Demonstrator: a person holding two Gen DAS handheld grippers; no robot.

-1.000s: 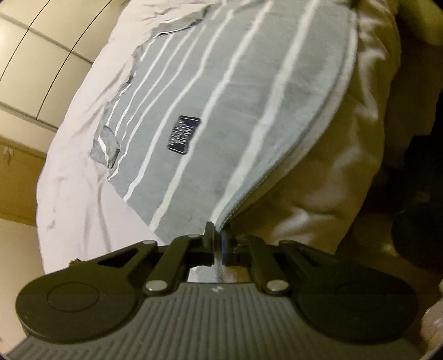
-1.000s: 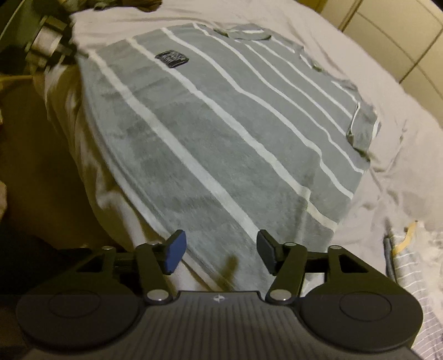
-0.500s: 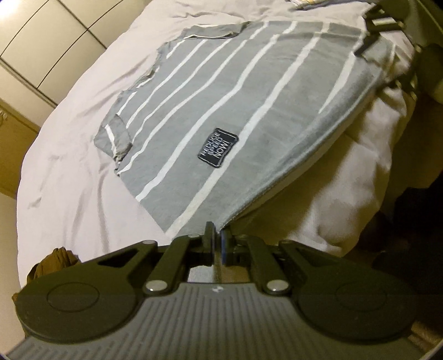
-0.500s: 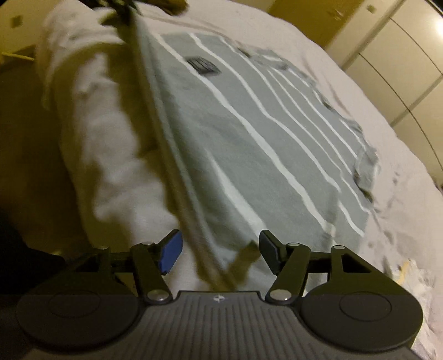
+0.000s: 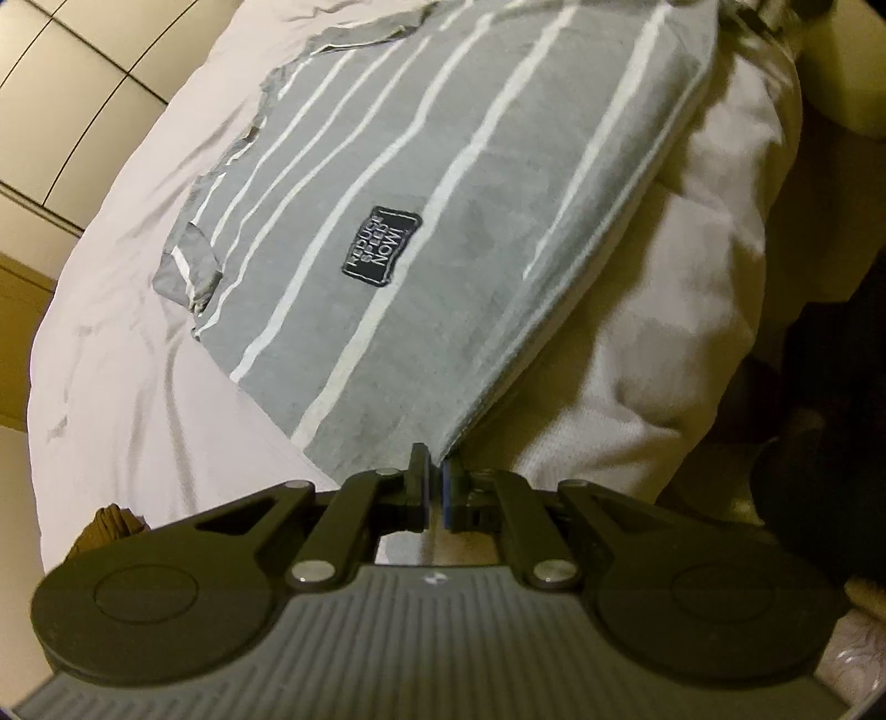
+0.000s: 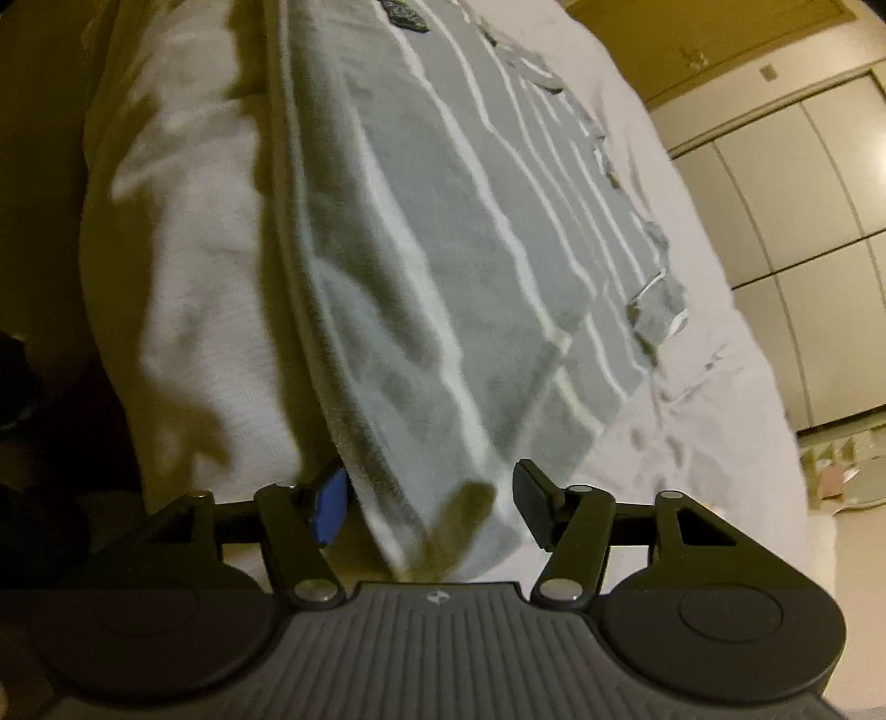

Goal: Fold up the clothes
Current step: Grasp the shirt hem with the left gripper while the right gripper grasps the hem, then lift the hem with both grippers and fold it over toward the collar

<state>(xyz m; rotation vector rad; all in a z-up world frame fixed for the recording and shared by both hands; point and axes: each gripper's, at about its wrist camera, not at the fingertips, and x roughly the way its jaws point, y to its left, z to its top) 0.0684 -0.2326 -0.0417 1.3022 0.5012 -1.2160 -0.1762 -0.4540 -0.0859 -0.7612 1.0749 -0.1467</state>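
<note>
A grey T-shirt with white stripes (image 5: 443,210) lies spread on a bed, its hem at the bed's edge. A black patch (image 5: 382,253) sits on its front. My left gripper (image 5: 436,481) is shut on one hem corner of the T-shirt. In the right wrist view the T-shirt (image 6: 454,266) runs away from me, and my right gripper (image 6: 429,507) is open with the other hem corner lying between its jaws. The right gripper shows faintly at the top right of the left wrist view (image 5: 775,16).
The bed has a pale sheet (image 5: 122,343) and a thick white duvet side (image 5: 664,332) that drops to a dark floor. Wardrobe doors (image 6: 803,232) stand beyond the bed. A brown garment (image 5: 111,526) lies at the bed's near left.
My right gripper has moved down to the hem corner at the bed's edge, and the cloth now lies between its open jaws. My left gripper has kept its hold and shifted a little.
</note>
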